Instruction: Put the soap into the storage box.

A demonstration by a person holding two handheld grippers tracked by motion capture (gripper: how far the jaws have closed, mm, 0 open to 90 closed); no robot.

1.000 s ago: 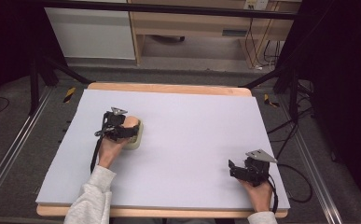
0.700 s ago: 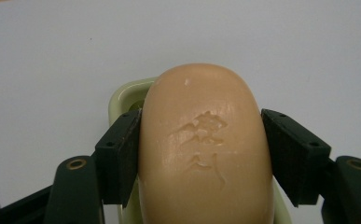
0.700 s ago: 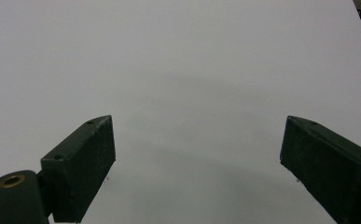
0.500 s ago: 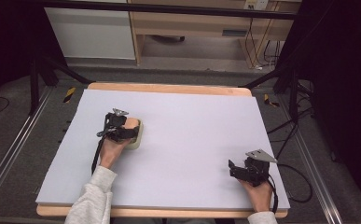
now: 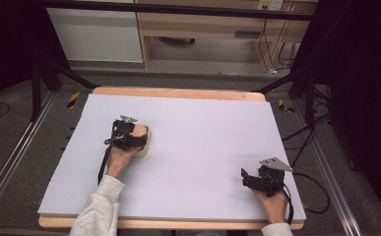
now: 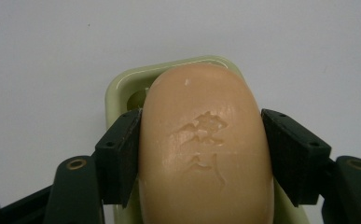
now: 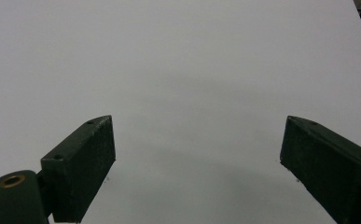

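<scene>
I am working on the broad matte grey-white table top [image 5: 203,147], flat and unmarked, with a wooden edge showing around it. On its left half sits a pale green soap dish [image 6: 122,86], a smooth rounded-corner tray of what looks like plastic, and the peach-coloured bar of soap [image 6: 201,149] lies in or just over it (I cannot tell whether the bar is bearing on the dish or barely clear of it).

My left gripper [image 6: 201,154] has its two black jaws closed against the long sides of the bar, pads touching the soap on both flanks. The bar is a waxy, slightly glossy oval block with characters pressed into its top face. My right gripper [image 7: 194,163] rests low at the near right of the table, jaws spread wide with nothing between them, well apart from the dish.

I judge the step in hand to be the grip on the soap at the dish. The next move calls for steady, even pressure, since the surface looks slick and rounded and could squirt out.
</scene>
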